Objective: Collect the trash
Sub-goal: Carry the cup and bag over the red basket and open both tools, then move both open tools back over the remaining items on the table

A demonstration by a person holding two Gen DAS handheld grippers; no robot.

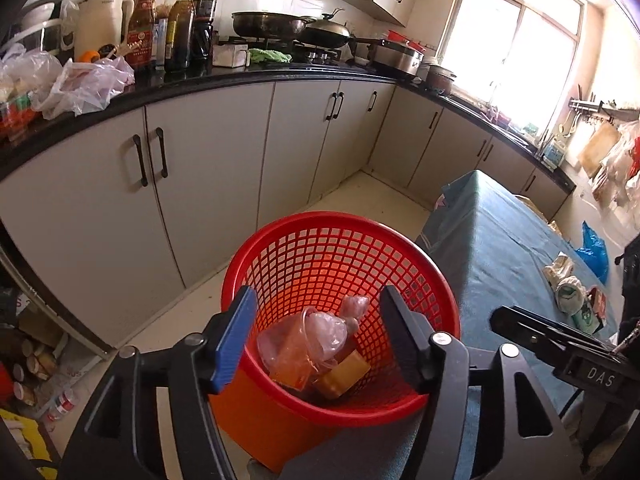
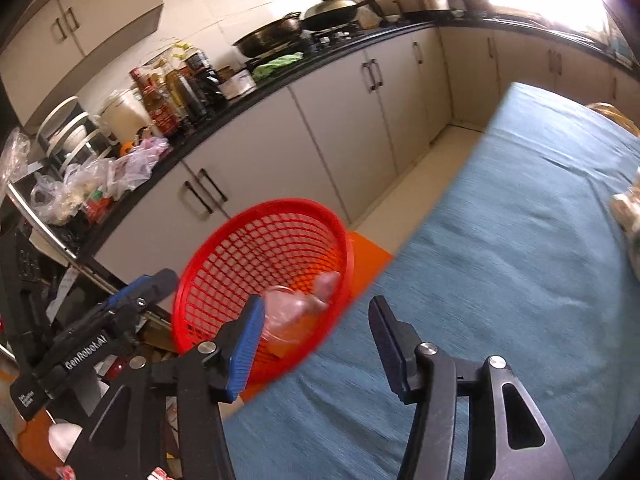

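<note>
Grippers both wide open, holding nothing: left gripper over red basket with bagged trash inside; right gripper above blue table, basket at its 10 o'clock, crumpled wrappers on table at 2 o'clock

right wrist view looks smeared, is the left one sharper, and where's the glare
Right wrist view: motion blur on the red basket and blue tablecloth; glare top right. Left wrist view: basket sharp, window blown out white; both bend the counter.
</note>
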